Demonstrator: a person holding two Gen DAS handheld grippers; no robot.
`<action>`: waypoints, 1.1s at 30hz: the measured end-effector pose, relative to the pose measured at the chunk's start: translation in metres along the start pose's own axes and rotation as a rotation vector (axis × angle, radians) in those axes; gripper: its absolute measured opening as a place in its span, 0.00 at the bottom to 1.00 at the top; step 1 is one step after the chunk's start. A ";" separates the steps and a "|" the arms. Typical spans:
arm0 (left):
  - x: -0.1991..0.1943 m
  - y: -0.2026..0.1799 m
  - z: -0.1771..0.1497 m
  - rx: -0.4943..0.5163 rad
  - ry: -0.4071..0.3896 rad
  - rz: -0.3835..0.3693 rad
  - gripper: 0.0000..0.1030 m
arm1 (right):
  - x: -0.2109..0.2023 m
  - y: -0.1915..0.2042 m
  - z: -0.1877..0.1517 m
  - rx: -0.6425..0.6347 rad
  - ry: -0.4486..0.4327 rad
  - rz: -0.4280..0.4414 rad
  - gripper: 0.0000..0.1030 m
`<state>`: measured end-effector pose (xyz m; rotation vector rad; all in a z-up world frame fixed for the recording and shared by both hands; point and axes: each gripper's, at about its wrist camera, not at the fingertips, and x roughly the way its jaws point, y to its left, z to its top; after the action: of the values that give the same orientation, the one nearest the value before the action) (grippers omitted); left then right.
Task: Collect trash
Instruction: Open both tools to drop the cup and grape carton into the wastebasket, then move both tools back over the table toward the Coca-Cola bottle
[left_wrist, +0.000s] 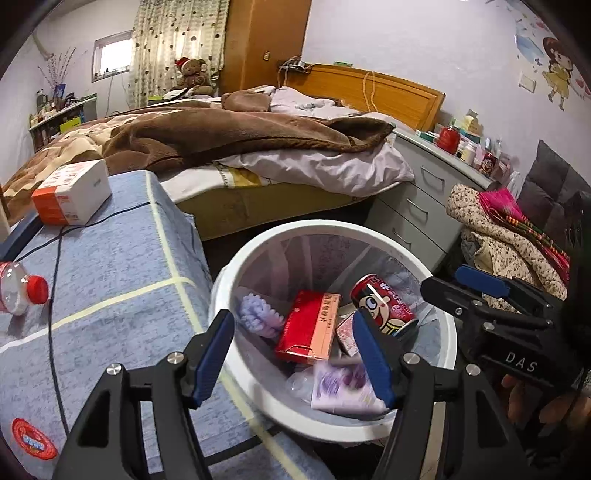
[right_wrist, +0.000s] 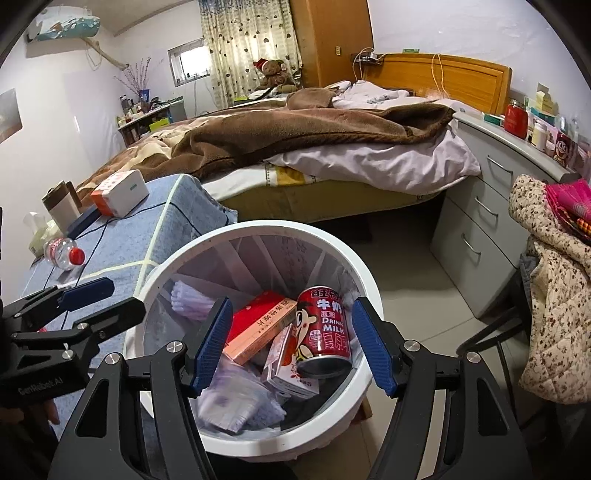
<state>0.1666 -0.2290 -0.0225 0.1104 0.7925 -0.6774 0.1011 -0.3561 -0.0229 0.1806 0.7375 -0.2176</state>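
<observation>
Both claws, left (left_wrist: 295, 354) and right (right_wrist: 291, 347), hang released, empty, over the white bin (right_wrist: 207, 254) holding collected trash; water bottle (right_wrist: 64, 253) lying near the table's left edge could roll off if nudged.

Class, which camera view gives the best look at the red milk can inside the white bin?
The right wrist view: the red milk can shows its label unobstructed in the white bin. In the left wrist view, a blue finger pad partly covers it.

Bin (right_wrist: 255, 236) near centre holding can (right_wrist: 325, 332) and box (right_wrist: 258, 325); table (right_wrist: 147, 236) left, bed (right_wrist: 295, 147) far, drawers (right_wrist: 476, 236) right.
</observation>
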 end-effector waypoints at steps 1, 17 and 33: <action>-0.002 0.001 -0.001 -0.002 -0.005 0.004 0.67 | 0.000 0.001 0.000 -0.001 -0.002 0.001 0.66; -0.038 0.026 -0.009 -0.040 -0.062 0.030 0.67 | -0.017 0.025 0.000 -0.030 -0.042 0.019 0.66; -0.100 0.085 -0.050 -0.089 -0.127 0.198 0.70 | -0.016 0.081 0.000 -0.083 -0.055 0.138 0.66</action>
<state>0.1362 -0.0937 -0.0024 0.0631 0.6788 -0.4564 0.1103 -0.2765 -0.0049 0.1450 0.6750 -0.0605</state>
